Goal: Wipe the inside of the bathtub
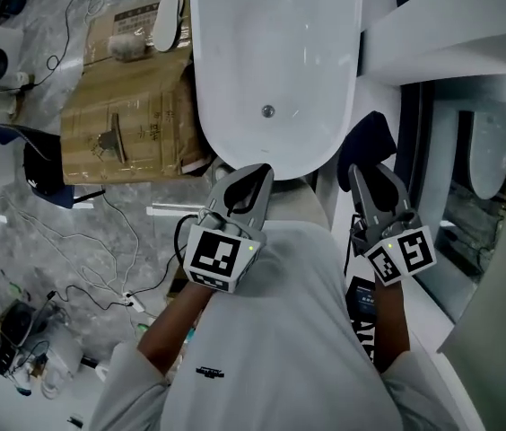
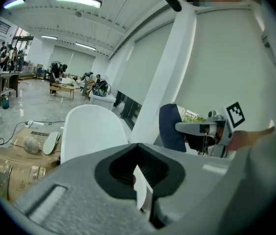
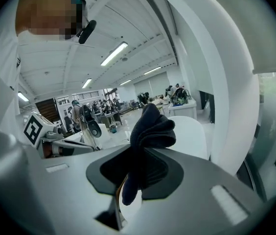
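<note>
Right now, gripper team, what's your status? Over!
Left gripper shut, empty. Right gripper shut on dark cloth. Bathtub just ahead, nothing blocking.

- Bathtub (image 1: 275, 61): basin open from above, bare white floor with only the drain (image 1: 268, 110) in it.
- Near rim just ahead of the left gripper (image 1: 255, 176); clear way in.
- Right side tight: white column (image 1: 450, 34) and dark-framed glass partition (image 1: 419, 133) close beside the tub. The right gripper (image 1: 370, 176), clamped on a dark cloth (image 1: 374, 137), sits in that strip.
- Left side: cardboard sheets (image 1: 127, 106) lie flat against the tub, with a slipper (image 1: 168, 21) on top.
- Loose cables (image 1: 100, 232) across the floor farther left.
</note>
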A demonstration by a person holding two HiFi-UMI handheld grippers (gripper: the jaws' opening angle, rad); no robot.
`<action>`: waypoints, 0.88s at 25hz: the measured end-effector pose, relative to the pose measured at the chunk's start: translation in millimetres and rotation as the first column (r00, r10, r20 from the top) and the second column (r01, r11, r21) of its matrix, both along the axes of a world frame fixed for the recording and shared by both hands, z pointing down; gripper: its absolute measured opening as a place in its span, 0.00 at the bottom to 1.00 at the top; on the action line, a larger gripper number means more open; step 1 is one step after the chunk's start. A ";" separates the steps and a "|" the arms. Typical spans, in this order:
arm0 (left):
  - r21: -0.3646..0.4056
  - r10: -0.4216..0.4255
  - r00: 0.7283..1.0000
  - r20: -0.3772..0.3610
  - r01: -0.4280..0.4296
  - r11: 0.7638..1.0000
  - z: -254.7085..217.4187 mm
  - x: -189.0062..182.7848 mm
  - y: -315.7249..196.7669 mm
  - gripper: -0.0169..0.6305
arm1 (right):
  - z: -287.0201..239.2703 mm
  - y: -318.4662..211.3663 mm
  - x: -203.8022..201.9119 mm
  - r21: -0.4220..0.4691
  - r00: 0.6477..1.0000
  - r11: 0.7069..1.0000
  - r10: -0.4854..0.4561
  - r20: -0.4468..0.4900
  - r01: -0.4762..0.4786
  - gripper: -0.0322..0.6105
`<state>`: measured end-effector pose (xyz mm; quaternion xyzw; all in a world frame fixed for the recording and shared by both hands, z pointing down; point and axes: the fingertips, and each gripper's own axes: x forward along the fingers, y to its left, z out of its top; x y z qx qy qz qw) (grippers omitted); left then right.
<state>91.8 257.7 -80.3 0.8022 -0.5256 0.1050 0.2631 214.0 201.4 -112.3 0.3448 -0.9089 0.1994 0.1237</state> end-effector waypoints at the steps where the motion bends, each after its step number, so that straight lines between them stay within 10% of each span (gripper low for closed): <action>1: -0.019 0.004 1.000 0.019 -0.003 1.000 3.3 6.9 -6.4 0.02 | 1.9 -7.4 3.7 -0.009 1.000 1.000 -0.017 0.005 0.017 0.14; 12: -0.060 -0.009 0.993 0.120 0.016 0.998 13.9 60.6 -80.5 0.02 | 31.3 -75.4 45.4 -0.078 0.992 0.990 -0.109 0.071 0.114 0.14; 22: -0.066 -0.061 0.996 0.066 0.065 0.996 55.5 26.5 -98.8 0.02 | 78.1 -96.6 13.0 -0.162 0.995 0.983 -0.083 0.058 0.091 0.14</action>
